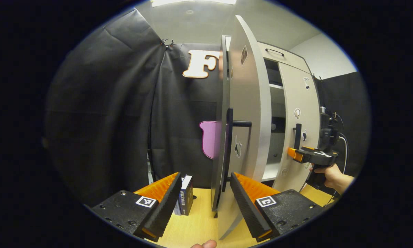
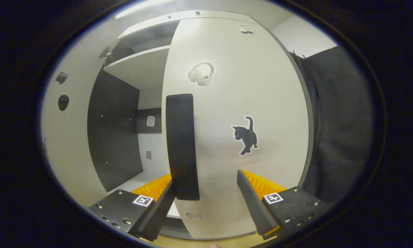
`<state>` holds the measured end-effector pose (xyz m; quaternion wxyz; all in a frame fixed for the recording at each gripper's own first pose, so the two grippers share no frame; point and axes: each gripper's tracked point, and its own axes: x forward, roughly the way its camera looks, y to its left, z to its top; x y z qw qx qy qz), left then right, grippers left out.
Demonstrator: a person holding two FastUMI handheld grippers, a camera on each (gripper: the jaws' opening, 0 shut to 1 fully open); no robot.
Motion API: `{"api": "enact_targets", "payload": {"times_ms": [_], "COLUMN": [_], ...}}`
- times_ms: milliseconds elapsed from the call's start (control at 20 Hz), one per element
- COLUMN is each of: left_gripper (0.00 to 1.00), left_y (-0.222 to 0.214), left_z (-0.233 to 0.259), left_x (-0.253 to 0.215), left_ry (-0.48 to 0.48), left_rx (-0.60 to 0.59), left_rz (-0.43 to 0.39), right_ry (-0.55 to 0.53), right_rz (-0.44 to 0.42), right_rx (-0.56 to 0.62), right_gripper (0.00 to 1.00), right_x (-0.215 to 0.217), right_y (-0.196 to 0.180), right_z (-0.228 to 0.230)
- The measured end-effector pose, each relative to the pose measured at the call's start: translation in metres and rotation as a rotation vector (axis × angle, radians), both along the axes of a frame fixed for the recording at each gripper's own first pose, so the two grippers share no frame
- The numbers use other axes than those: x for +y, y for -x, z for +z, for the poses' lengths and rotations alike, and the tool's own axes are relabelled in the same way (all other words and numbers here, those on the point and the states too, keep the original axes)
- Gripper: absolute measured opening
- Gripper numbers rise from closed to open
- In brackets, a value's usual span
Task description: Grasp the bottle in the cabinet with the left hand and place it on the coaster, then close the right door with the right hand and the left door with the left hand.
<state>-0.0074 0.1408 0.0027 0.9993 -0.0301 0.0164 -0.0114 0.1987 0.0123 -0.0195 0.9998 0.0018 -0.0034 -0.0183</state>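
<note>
The cabinet's left door (image 1: 249, 103) stands wide open, seen almost edge-on, with its black handle (image 1: 241, 123) sticking out. My left gripper (image 1: 205, 177) is open, one finger on each side of that door's lower edge. The right door (image 1: 301, 103) is nearly closed. My right gripper (image 1: 311, 156), held by a hand (image 1: 334, 177), points at that door's black handle (image 1: 298, 136). In the right gripper view the right door (image 2: 248, 86) is very near, and the right gripper (image 2: 205, 177) is open, with the handle (image 2: 181, 144) just inside its left finger (image 2: 158, 206).
Upright books (image 1: 185, 194) stand on the wooden table (image 1: 199, 224) left of the open door. Through the gap, a shelf (image 2: 141, 65) and the dark cabinet interior (image 2: 113, 137) show. A drawer with a handle (image 1: 275, 51) tops the cabinet.
</note>
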Motion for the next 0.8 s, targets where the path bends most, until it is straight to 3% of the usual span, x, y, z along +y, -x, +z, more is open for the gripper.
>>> {"api": "enact_targets", "payload": {"times_ms": [300,800], "left_gripper": [0.89,0.87], "left_y": [-0.005,-0.007], "left_z": [0.0,-0.002], "left_x": [-0.007,-0.019], "left_ry": [-0.041,-0.014], "left_rx": [0.001,0.015], "left_rz": [-0.055,-0.097], "right_ry": [0.001,-0.093], "right_rz": [0.021,0.102], "right_rx": [0.063,0.06], "right_gripper": [1.0,1.0], "right_x": [0.0,0.008], "right_y": [0.008,0.089], "right_z": [-0.015,-0.012]}}
